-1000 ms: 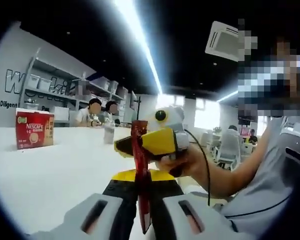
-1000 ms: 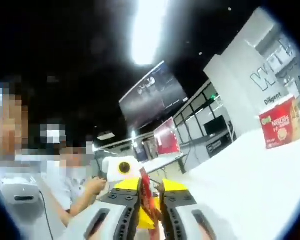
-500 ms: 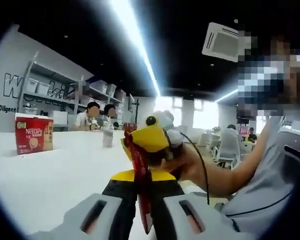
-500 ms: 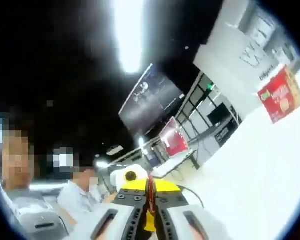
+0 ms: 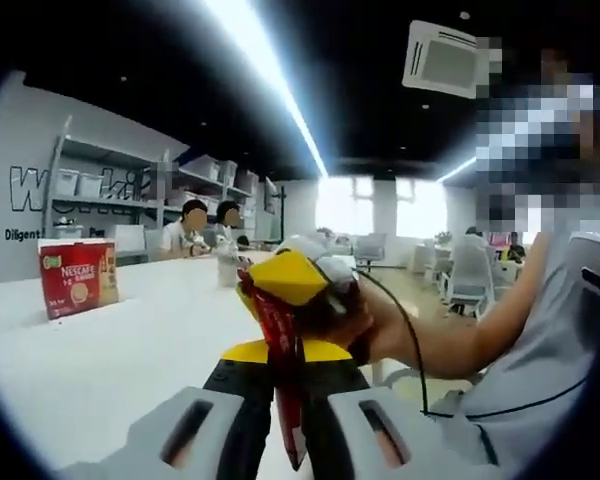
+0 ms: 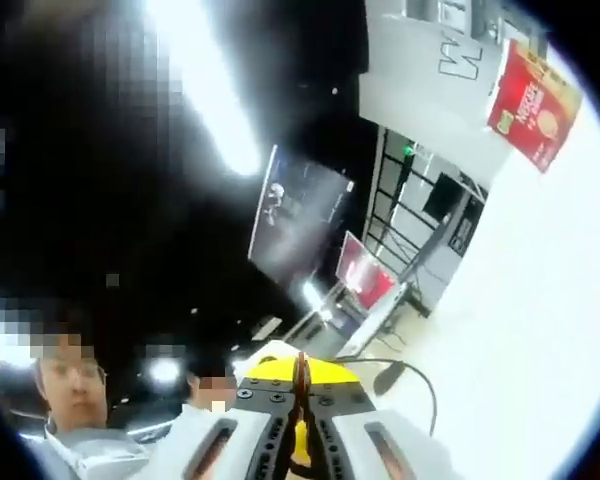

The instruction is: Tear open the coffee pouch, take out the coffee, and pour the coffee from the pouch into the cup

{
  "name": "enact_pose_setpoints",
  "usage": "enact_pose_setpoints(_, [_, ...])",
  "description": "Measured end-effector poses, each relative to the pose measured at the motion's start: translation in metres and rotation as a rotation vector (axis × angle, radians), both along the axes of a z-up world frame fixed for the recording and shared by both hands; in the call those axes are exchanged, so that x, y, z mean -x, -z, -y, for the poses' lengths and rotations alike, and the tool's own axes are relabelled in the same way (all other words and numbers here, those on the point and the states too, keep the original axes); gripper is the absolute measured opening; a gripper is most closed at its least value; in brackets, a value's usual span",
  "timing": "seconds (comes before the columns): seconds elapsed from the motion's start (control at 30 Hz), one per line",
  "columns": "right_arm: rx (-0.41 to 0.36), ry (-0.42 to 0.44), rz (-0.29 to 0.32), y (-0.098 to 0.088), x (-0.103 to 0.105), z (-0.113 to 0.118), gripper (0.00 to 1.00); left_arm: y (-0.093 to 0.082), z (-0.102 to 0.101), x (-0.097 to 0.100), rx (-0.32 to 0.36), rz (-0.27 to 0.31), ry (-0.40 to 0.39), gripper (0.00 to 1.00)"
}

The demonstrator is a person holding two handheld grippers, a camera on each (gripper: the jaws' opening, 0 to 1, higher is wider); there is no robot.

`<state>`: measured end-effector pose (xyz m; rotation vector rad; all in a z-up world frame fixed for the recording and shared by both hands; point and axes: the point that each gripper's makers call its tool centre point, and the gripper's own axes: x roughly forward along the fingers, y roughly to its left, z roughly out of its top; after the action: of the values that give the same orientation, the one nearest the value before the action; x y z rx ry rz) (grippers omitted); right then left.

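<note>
A thin red coffee stick pouch (image 5: 283, 372) stands upright between the jaws of my left gripper (image 5: 286, 362), which is shut on its lower part. My right gripper (image 5: 283, 288), yellow and held by a hand, is shut on the pouch's top end, which bends to the left there. In the right gripper view the pouch (image 6: 301, 378) shows edge-on as a red sliver pinched in the right gripper (image 6: 301, 400), with the yellow of the left gripper (image 6: 280, 366) just behind it. Whether the pouch is torn I cannot tell.
A red Nescafe box (image 5: 76, 278) (image 6: 533, 103) stands on the white table (image 5: 110, 350) at the left. A pale upright vessel (image 5: 227, 267) stands farther back on it. Two people (image 5: 192, 226) sit at the far end. The holder's forearm (image 5: 450, 345) and a cable (image 5: 405, 330) reach in from the right.
The right gripper has rolled hard, so its whole view has tilted. In the left gripper view it has turned toward the camera and bent the pouch's top over. The left gripper has held still.
</note>
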<state>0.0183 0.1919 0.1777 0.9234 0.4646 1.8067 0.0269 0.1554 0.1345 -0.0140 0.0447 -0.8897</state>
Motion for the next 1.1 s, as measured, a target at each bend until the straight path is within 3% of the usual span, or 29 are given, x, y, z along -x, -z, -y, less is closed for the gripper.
enact_pose_setpoints(0.1, [0.012,0.021,0.028,-0.001,0.0,0.0,0.02,-0.001,0.0,0.0,0.014,-0.005,0.003,0.11])
enact_pose_setpoints(0.2, [0.071,0.154,0.181,0.003,-0.006,-0.003,0.02,0.003,-0.002,-0.004,0.019,-0.029,-0.014,0.11])
enact_pose_setpoints(0.27, [0.145,0.28,0.366,0.008,-0.013,-0.005,0.03,0.009,-0.005,-0.009,0.023,-0.063,-0.031,0.1])
enact_pose_setpoints(0.37, [0.189,0.323,0.461,0.008,-0.005,-0.006,0.03,0.009,-0.005,-0.009,0.064,-0.084,-0.022,0.1])
enact_pose_setpoints(0.53, [0.211,0.342,0.486,0.005,-0.005,-0.007,0.03,0.007,-0.004,-0.009,0.072,-0.081,-0.024,0.1])
enact_pose_setpoints(0.83, [0.207,0.338,0.478,0.007,-0.01,-0.007,0.02,0.007,-0.005,-0.009,0.068,-0.074,-0.022,0.11])
enact_pose_setpoints(0.93, [0.223,0.382,0.528,0.006,-0.012,-0.006,0.02,0.007,-0.005,-0.011,0.054,-0.052,-0.032,0.12])
enact_pose_setpoints(1.03, [0.231,0.452,0.573,0.002,-0.019,-0.005,0.02,0.004,-0.01,-0.02,0.015,0.014,-0.102,0.14])
enact_pose_setpoints(1.1, [0.209,0.557,0.576,-0.005,-0.03,-0.002,0.02,0.002,-0.016,-0.03,-0.02,0.033,-0.226,0.15])
